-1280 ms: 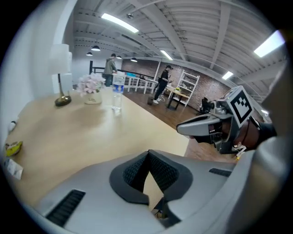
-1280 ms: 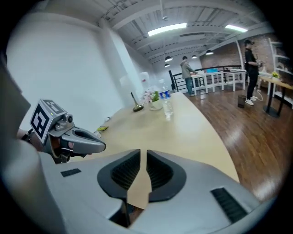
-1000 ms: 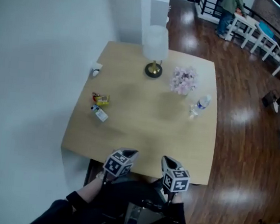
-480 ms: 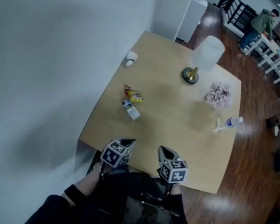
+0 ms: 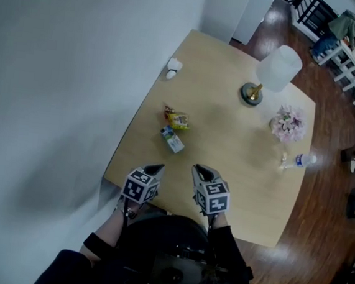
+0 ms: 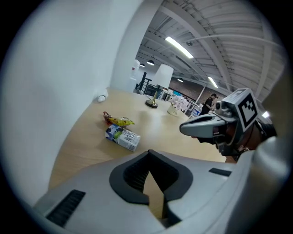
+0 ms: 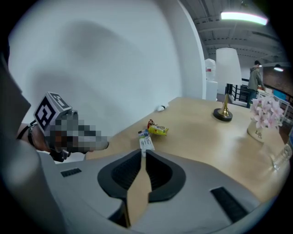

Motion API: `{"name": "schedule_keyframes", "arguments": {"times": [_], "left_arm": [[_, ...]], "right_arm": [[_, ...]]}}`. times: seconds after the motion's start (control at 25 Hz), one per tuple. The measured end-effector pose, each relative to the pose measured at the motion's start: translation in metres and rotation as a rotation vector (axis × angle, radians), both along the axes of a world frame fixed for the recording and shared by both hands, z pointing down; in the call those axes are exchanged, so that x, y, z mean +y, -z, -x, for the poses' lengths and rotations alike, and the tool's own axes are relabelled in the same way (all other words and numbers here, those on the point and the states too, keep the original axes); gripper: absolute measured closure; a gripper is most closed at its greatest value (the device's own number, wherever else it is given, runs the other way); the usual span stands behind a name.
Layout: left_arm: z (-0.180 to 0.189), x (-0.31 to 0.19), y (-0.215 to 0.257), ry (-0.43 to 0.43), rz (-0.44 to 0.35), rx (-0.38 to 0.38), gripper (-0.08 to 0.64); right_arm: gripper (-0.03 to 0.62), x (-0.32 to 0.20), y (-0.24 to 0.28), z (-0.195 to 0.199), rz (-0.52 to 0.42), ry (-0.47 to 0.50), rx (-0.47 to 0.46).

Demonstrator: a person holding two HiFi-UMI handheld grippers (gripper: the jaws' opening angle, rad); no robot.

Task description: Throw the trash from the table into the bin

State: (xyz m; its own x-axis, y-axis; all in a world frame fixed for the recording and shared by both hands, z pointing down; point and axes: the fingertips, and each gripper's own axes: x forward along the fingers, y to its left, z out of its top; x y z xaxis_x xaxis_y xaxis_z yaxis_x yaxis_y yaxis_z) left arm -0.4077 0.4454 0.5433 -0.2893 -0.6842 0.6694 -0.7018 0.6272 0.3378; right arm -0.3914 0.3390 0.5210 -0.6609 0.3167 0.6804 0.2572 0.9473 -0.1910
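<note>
A small drink carton (image 5: 173,139) lies on the wooden table (image 5: 224,174), with a yellow snack wrapper (image 5: 176,118) just beyond it. A white crumpled scrap (image 5: 173,65) sits by the wall. Farther right lies a clear plastic bottle (image 5: 300,161). My left gripper (image 5: 157,167) and right gripper (image 5: 197,168) hover side by side over the table's near edge, both shut and empty, short of the carton. The left gripper (image 6: 149,153) looks at the carton (image 6: 122,137) and wrapper (image 6: 119,121). The right gripper (image 7: 142,153) points straight at the carton (image 7: 145,141). No bin shows.
A white-shaded lamp (image 5: 268,75) on a brass foot and a vase of pink flowers (image 5: 288,124) stand at the table's far right. A white wall runs along the left side. Dark wood floor lies to the right, with white chairs (image 5: 353,68) and a person far off.
Both grippers have come forward from in front of the table until their tips are over its near edge. The view has swung, so the carton and wrapper now lie closer ahead.
</note>
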Motion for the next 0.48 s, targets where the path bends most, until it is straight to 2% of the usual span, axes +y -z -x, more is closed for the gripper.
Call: {"name": "schedule_keyframes", "arguments": {"times": [0.08, 0.16, 0.36, 0.48], "left_arm": [[0.007, -0.001, 0.002, 0.030, -0.004, 0.005, 0.557], [0.018, -0.002, 0.003, 0.047, 0.004, -0.001, 0.557], [0.040, -0.004, 0.006, 0.079, 0.019, -0.001, 0.557], [0.050, -0.004, 0.002, 0.093, 0.029, 0.008, 0.557]], "right_arm": [[0.461, 0.000, -0.006, 0.029, -0.015, 0.024, -0.005], [0.384, 0.001, -0.012, 0.061, -0.027, 0.044, -0.011], [0.285, 0.003, -0.032, 0.125, -0.035, 0.072, 0.010], [0.273, 0.004, -0.049, 0.155, -0.032, 0.074, 0.041]]}}
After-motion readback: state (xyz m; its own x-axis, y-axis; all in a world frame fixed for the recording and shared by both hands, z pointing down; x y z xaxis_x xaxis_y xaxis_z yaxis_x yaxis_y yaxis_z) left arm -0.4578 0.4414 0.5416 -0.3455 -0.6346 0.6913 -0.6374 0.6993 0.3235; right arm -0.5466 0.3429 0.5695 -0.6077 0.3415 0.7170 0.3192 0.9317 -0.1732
